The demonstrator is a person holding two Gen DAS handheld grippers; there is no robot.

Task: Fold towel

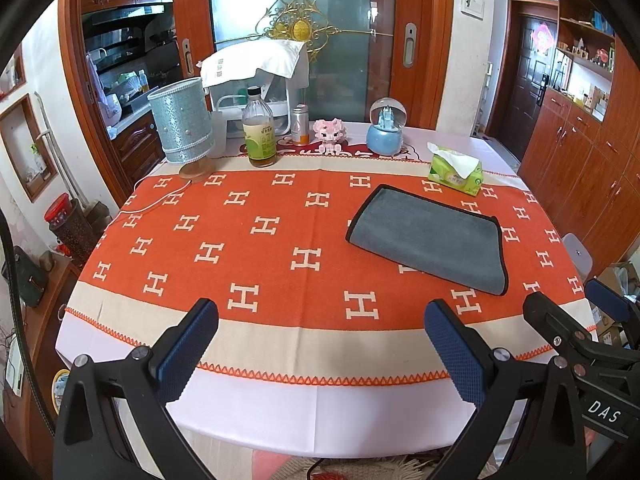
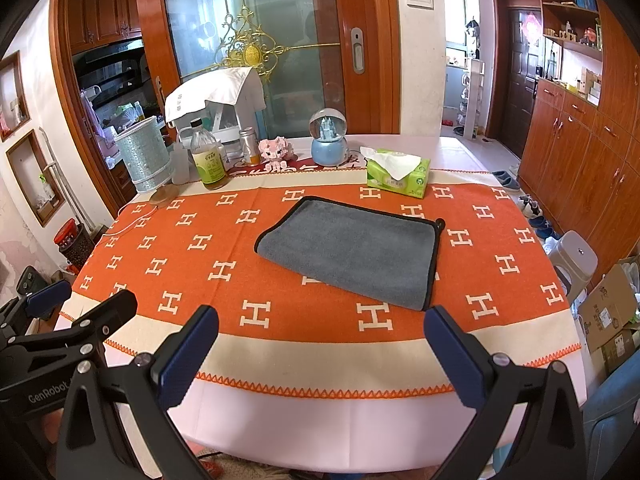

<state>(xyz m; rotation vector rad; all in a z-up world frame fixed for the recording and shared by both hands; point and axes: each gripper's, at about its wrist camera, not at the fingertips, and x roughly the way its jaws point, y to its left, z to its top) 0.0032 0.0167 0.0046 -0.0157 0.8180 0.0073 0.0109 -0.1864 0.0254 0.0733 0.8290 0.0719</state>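
A grey towel with black edging (image 1: 430, 238) lies flat, folded into a rectangle, on the orange H-patterned tablecloth (image 1: 256, 248); it also shows in the right wrist view (image 2: 352, 250). My left gripper (image 1: 320, 344) is open and empty above the table's near edge, left of the towel. My right gripper (image 2: 320, 344) is open and empty above the near edge, just short of the towel. The right gripper also shows at the right edge of the left wrist view (image 1: 576, 312), and the left gripper shows at the left edge of the right wrist view (image 2: 80, 304).
Along the far edge stand a blue lamp (image 1: 182, 122), a bottle (image 1: 260, 128), a can (image 1: 300, 124), a pink toy (image 1: 328, 134), a snow globe (image 1: 386, 126) and a green tissue pack (image 1: 456, 172). A grey stool (image 2: 574, 260) and cardboard boxes (image 2: 608, 308) stand at the table's right.
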